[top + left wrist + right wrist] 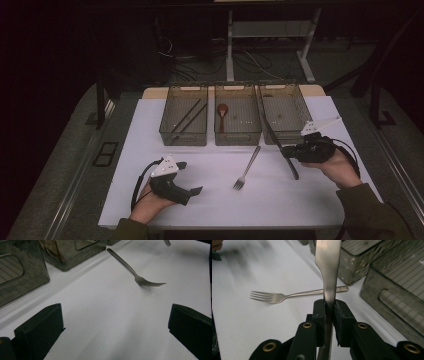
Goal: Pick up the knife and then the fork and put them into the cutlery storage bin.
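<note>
Knife (pixel 328 270): bare metal, smooth, dull satin sheen. Fork (pixel 287 295): same brushed metal, faint gloss on tines. Bins (pixel 237 120): smoky translucent plastic, glossy walls (ribbed floors, some white specks). Spoon (pixel 222 114): reddish-brown, looks like wood. Desk (pixel 215 195): white, matt, smooth. Right gripper (pixel 329 315) jaws: black, matt; brass-coloured rivets.

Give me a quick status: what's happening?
Right gripper shut on knife. Left gripper open, idle. Fork lies on table; path to bins looks clear.
</note>
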Motion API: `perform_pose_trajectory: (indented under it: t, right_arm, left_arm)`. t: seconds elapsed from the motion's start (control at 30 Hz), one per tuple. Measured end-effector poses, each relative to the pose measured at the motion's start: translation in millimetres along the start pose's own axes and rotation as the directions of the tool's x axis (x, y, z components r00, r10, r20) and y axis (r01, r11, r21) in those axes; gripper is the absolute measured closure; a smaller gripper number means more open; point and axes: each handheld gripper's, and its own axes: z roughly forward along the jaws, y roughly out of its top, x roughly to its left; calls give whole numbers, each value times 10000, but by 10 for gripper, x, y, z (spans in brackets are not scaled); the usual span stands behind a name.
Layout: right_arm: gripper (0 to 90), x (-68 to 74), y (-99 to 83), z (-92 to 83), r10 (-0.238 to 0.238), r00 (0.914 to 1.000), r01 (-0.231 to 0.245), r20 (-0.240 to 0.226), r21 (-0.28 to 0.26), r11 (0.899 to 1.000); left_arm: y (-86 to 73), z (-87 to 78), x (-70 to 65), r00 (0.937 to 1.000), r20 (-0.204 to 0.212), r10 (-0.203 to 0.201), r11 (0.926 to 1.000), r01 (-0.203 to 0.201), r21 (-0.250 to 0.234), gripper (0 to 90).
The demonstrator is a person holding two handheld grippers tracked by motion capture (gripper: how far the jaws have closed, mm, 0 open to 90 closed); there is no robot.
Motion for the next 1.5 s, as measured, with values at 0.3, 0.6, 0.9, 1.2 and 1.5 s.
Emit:
perform_pose_trajectory:
  t: [0.3, 0.6, 0.9, 1.2, 1.5]
  right_arm:
    - [790, -159, 94, -124, 357, 9981, -322, 508, -689, 9971]
    - [790, -299, 269, -246, 686, 9938, -551, 873, -1493, 9873]
    - [790, -474, 536, -330, 830, 9851, -553, 1503, -1800, 9821]
    - [789, -821, 749, -321, 1313, 9612, -857, 2427, -1894, 9781]
    - [789, -1133, 748, -152, 1725, 9429, -1265, 2848, -1728, 9768]
  left_arm:
    - [5, 4, 6, 9999, 33, -115, 9999, 114, 69, 0]
    - [6, 20, -16, 10000, 29, 7, 9999, -7, 126, 0]
    - [8, 6, -12, 10000, 18, -35, 10000, 35, -16, 0]
    - [16, 10, -24, 10000, -4, 100, 9999, -100, 44, 0]
    - [12, 11, -20, 9999, 12, 115, 9999, -116, 56, 0]
